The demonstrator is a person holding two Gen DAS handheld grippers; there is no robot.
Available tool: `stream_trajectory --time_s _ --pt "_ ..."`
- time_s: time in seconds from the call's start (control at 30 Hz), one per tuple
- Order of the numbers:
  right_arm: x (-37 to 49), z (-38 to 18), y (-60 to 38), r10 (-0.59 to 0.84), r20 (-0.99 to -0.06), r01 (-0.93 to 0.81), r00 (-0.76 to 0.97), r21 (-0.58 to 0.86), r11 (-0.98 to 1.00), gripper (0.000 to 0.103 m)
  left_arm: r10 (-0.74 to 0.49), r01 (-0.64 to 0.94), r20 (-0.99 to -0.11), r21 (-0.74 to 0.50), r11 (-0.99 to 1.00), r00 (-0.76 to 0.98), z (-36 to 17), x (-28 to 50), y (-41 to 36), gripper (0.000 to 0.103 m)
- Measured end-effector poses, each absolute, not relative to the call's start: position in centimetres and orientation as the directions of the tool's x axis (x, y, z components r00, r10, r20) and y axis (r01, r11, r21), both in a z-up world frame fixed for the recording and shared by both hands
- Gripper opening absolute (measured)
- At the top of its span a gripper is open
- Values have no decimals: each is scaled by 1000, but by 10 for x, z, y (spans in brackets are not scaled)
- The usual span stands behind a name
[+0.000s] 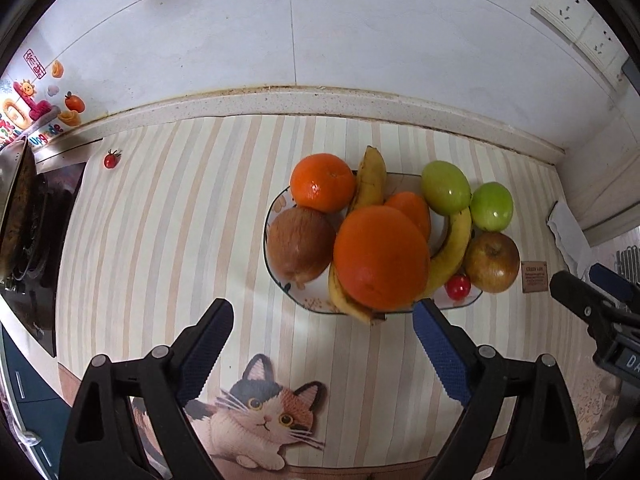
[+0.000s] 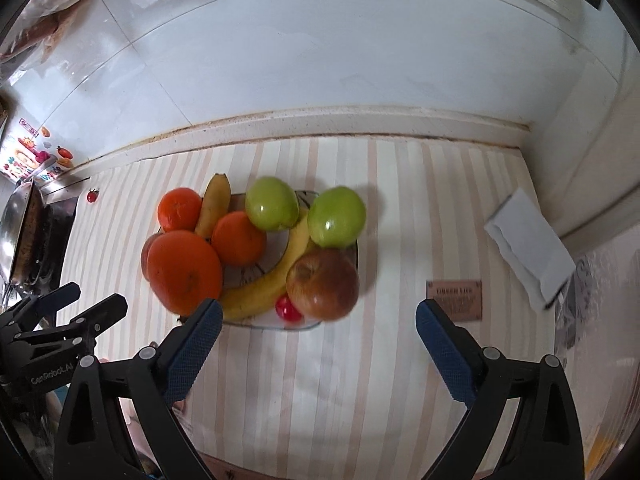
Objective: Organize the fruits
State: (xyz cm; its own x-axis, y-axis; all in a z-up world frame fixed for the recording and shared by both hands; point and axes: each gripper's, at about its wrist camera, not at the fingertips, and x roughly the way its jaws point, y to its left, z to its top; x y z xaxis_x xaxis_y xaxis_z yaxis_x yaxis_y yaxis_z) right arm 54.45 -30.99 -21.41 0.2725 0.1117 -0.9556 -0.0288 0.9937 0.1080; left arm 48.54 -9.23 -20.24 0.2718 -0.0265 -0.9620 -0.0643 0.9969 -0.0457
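- Your left gripper (image 1: 322,330) is spread wide with nothing between its pads, just in front of the plate (image 1: 276,208).
- Your right gripper (image 2: 318,328) is likewise spread and empty, near the plate's front edge.
- The fruits (image 1: 380,252) sit piled on the plate.

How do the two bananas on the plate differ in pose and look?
The long banana lies curved across the plate's middle, passing under the big orange and beside the reddish apple. The short banana lies nearly straight at the far side, wedged between two smaller oranges. In the left wrist view the long one is brighter yellow; the short one looks duller, with a browner tip. Both are unpeeled and share the plate.
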Motion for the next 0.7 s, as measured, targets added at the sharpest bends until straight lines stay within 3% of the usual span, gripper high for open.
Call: stream_trajectory --time_s 0.47,0.7 --pt "501 -177 -313 136 -925 -32 354 134 991 100 -25 -80 -932 -58 995 361 -161 442 -98 92" --pt "451 -134 -305 121 -892 -51 435 109 993 100 -9 -76 -877 -51 996 480 -114 396 -96 92"
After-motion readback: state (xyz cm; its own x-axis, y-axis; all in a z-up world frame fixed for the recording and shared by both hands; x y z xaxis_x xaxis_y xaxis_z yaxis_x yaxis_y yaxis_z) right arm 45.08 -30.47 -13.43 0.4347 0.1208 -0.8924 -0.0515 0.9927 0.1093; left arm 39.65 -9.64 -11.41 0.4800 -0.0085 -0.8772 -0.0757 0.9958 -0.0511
